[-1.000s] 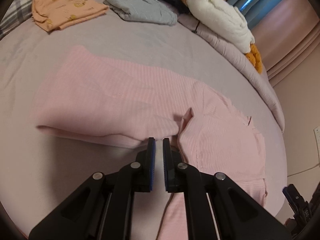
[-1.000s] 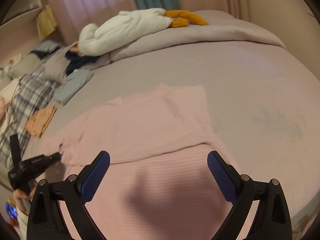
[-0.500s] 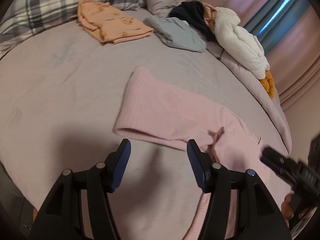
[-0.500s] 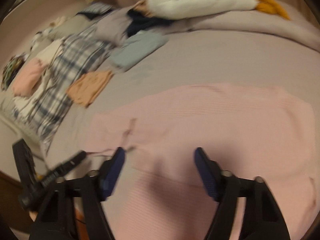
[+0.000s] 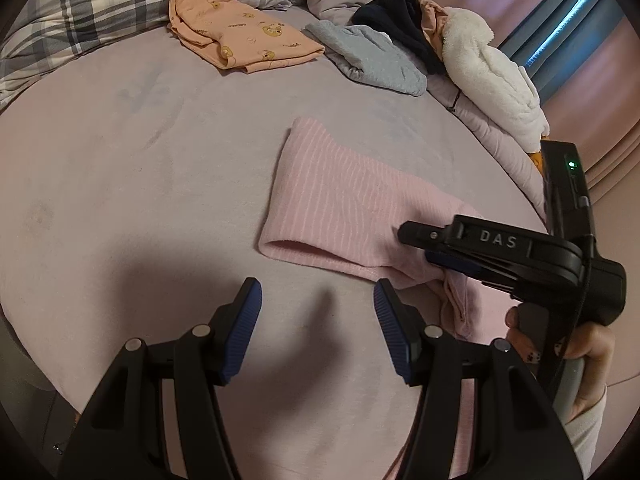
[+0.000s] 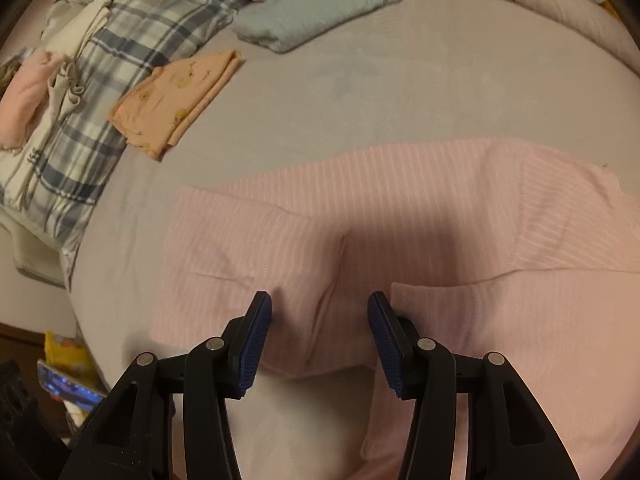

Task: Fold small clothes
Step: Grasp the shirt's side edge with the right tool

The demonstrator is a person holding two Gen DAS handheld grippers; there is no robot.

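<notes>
Left tongs [image 5: 316,316]: seen held apart over bare bedcover, nothing between the blue pads; a shadow is cast on the cover just ahead.
Right tongs [image 6: 318,322]: held parted in the right wrist view, the pads set to either side of a raised crease in the pink garment; no cloth is seen pinched there.
Right tongs, left wrist view [image 5: 448,248]: shown side-on, low over the garment's near edge. Whether cloth is gripped cannot be told from this angle.
Right hand [image 5: 580,364]: seen only in the left wrist view, wrapped round the handle at the right edge.
Pink garment [image 6: 400,216]: laid flat on the bed, ribbed, with one part folded over another; a stitched seam is seen only in the right wrist view.
Pink garment, left wrist view [image 5: 340,208]: a long folded band is seen, its far end square.
Bed [image 5: 120,160]: covered in a lilac sheet.
Orange garment [image 5: 244,40]: folded, well beyond the pink one, beside the plaid pillow [image 6: 100,92].
Blue-grey garment [image 5: 372,58]: folded, just beside the orange one.
Far pile: a dark garment [image 5: 404,20] and a white plush [image 5: 492,80] are seen together at the bed's far side.
Floor clutter [image 6: 68,376]: seen only in the right wrist view, too small to identify.
</notes>
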